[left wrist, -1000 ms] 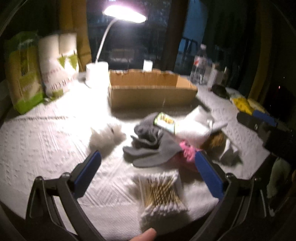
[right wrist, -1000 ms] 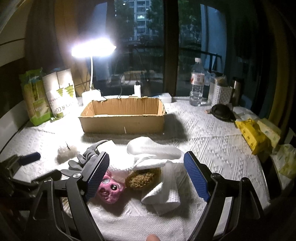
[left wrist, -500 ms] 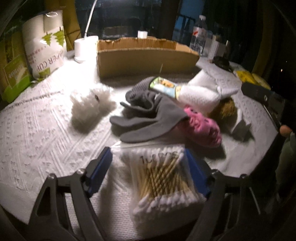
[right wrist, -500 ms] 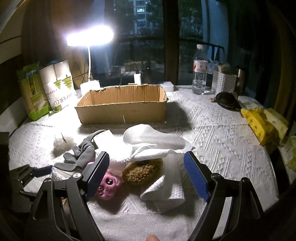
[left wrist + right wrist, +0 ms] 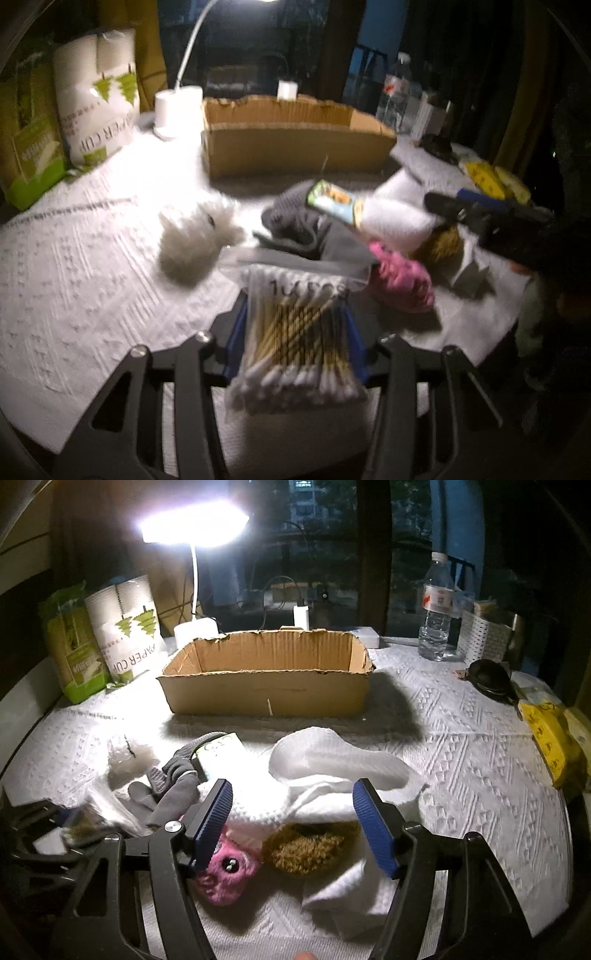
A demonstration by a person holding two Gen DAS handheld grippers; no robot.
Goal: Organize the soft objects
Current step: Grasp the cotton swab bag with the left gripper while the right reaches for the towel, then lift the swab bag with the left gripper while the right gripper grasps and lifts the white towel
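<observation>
My left gripper point(image 5: 295, 332) is shut on a clear bag of cotton swabs point(image 5: 295, 328), held just above the tablecloth. Beyond it lie grey gloves point(image 5: 303, 232), a white fluffy toy point(image 5: 195, 236), a pink plush point(image 5: 402, 280), a brown plush point(image 5: 439, 247) and white cloths point(image 5: 395, 218). My right gripper point(image 5: 295, 819) is open above the pile, its fingers on either side of the brown plush point(image 5: 310, 849), with the pink plush point(image 5: 225, 875) under the left finger. White cloths point(image 5: 332, 771) and grey gloves point(image 5: 173, 790) lie behind. An open cardboard box point(image 5: 266, 675) stands further back.
A lit desk lamp point(image 5: 192, 528) and paper cup packs point(image 5: 125, 627) stand at the back left. A water bottle point(image 5: 437, 609) and a white basket point(image 5: 487, 638) are at the back right. Yellow packets point(image 5: 550, 738) lie at the right table edge.
My left gripper moved in around the bag of cotton swabs, closed on it and lifted it slightly. My right gripper moved forward and lower over the plush pile.
</observation>
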